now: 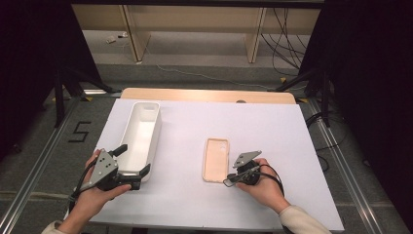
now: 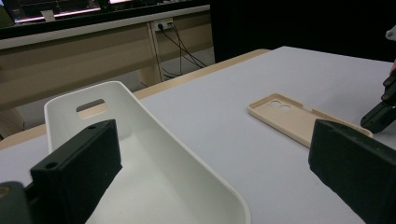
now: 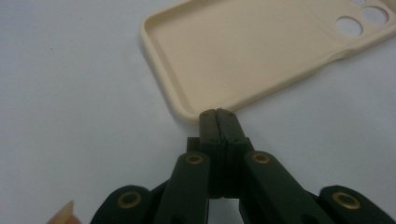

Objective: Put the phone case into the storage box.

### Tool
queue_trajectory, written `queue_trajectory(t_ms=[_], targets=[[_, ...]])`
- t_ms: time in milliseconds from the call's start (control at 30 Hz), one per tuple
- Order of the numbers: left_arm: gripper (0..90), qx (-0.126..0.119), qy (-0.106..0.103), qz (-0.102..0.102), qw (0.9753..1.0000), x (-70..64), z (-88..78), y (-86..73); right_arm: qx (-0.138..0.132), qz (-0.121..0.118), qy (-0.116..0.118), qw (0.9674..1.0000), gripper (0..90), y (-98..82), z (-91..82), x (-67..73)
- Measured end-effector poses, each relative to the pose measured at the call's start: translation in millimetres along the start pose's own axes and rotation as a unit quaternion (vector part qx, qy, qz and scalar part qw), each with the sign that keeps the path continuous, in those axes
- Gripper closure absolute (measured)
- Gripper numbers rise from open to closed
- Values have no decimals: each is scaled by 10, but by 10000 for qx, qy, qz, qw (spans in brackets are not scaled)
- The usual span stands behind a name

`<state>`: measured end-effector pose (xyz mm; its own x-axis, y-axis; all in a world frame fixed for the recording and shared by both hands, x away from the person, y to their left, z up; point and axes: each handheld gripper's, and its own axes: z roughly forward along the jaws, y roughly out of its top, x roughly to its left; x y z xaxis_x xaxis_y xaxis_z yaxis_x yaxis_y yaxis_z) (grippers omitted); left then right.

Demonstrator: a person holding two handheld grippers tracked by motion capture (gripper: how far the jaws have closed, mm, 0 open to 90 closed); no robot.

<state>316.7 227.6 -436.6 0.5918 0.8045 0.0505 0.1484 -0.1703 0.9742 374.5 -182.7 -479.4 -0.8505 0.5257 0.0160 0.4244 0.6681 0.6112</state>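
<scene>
This looks like a lab or recording workspace. A white board (image 1: 204, 126) covers a wooden table (image 1: 204, 95) in mid-frame, flanked by black curtains (image 1: 365, 73) at both edges. Loose cables (image 1: 285, 39) trail on the floor at upper right, tripod legs (image 1: 63, 92) stand at left, and a taped number marking (image 1: 79, 131) sits lower left.

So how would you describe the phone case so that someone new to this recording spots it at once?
On the white sheet covering the table, look right of the long white bin, just ahead of the right gripper. The phone case lies flat there, hollow side up. It is the one beige thing, shallow and thin, with round camera holes at its far end.
</scene>
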Motion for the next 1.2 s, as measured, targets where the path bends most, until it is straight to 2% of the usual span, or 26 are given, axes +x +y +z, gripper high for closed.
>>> queue_trajectory(t_ms=[33,167,200,233,267,300,367,400,433,467,633,733,867,967,1000,1067,1100,1200], targets=[[20,2,1,6,10000,1,0,0,24,11,6,10000,895,1,-17,-3],[20,8,11,-15,10000,0,4,-2,-211,0,-181,9996,789,-15,-73,-24],[20,20,12,-18,10000,0,7,-3,-211,0,-181,9996,789,-15,-73,-24],[20,30,15,-7,10000,2,8,-2,-345,124,-279,9989,712,-30,-130,-39],[20,36,17,-6,10000,3,8,-1,-345,124,-279,9989,712,-30,-130,-39],[20,36,25,-6,10000,4,9,0,-629,134,-353,9973,611,-48,-196,-82],[19,46,28,-9,10000,6,10,-1,-769,259,-350,9961,542,-66,-262,-98],[19,50,32,-10,10000,8,10,-2,-769,259,-350,9961,542,-66,-262,-98],[20,49,35,-22,10000,8,12,-3,-843,382,-410,9949,504,-79,-297,-94],[19,51,38,-31,10000,8,14,-4,-946,357,-415,9940,474,-90,-318,-114],[19,54,37,-34,10000,8,19,-7,-1348,573,-506,9879,352,-143,-429,-144],[19,39,32,-31,10000,10,26,-8,-1404,574,-538,9870,342,-156,-455,-144],[19,59,21,-5,10000,5,17,-5,-1556,576,-660,9839,309,-177,-497,-143],[19,39,29,-29,10000,13,7,-10,-1587,627,-634,9833,300,-185,-507,-133],[20,30,29,-30,10000,14,2,-10,-1595,590,-692,9830,291,-187,-515,-126],[20,11,19,-42,10000,17,-1,-11,-1616,579,-650,9830,284,-181,-526,-116],[20,-22,3,-44,10000,19,4,-14,-1675,526,-735,9817,282,-179,-526,-118],[20,-21,4,-47,10000,22,1,-16,-1751,521,-719,9805,280,-170,-546,-108]])
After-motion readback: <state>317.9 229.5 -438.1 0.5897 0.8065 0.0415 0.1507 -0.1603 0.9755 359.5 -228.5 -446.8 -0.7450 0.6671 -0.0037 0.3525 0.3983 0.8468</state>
